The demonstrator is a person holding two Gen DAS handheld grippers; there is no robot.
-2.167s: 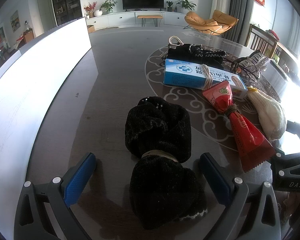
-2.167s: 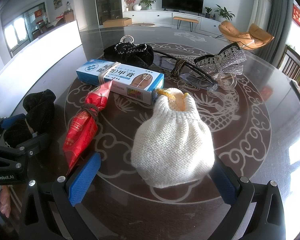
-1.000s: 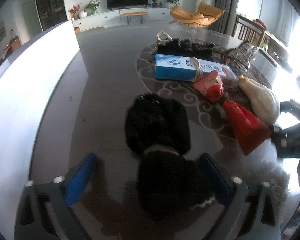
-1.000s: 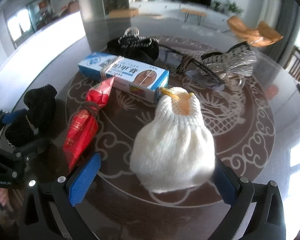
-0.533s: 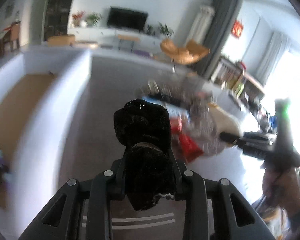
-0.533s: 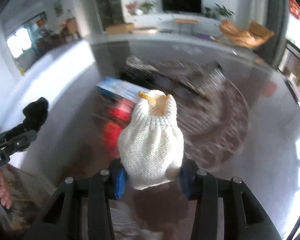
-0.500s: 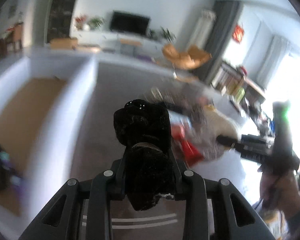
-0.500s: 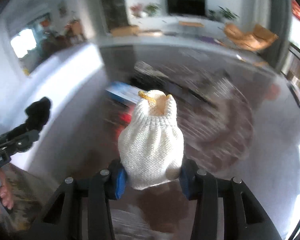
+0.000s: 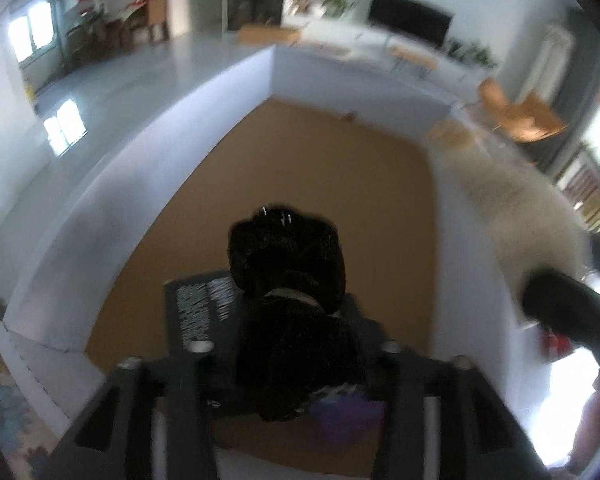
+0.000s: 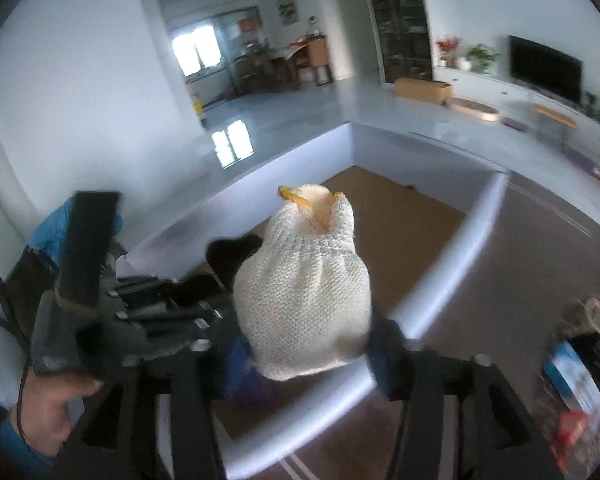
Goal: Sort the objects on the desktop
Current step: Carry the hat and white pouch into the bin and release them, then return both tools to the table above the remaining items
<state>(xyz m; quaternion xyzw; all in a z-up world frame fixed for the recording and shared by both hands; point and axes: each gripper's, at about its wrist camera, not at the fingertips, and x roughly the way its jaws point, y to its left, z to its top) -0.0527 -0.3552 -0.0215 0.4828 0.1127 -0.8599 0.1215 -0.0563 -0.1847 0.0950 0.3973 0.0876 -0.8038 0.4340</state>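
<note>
Both my grippers now hang over the white-walled box (image 9: 236,96) with the brown cardboard floor, where two seconds ago they sat low on the dark patterned counter (image 10: 540,240) among the clutter. In the left wrist view, the left gripper (image 9: 288,340) fills the lower centre of the frame with the black knitted pouch (image 9: 292,280) between its fingers; its jaws are opening after the tight clench of half a second ago, and in the blur I cannot tell whether the pads still press on the pouch. The pouch, which earlier lay on the counter, is now up in the air above the box floor, near the box's lower edge in the frame. In the right wrist view, the right gripper (image 10: 304,344) carries the cream knitted pouch (image 10: 304,280) at centre frame, over the box's near wall; its jaws too are opening, the pouch still sitting between them, contact on the pads hidden by the knit. The left gripper and the hand holding it appear at the left edge of that view. The blue-and-white medicine box (image 10: 576,384) and the red packet (image 10: 572,428), once right ahead of me, have slid to the lower right corner, blurred, still on the counter.
</note>
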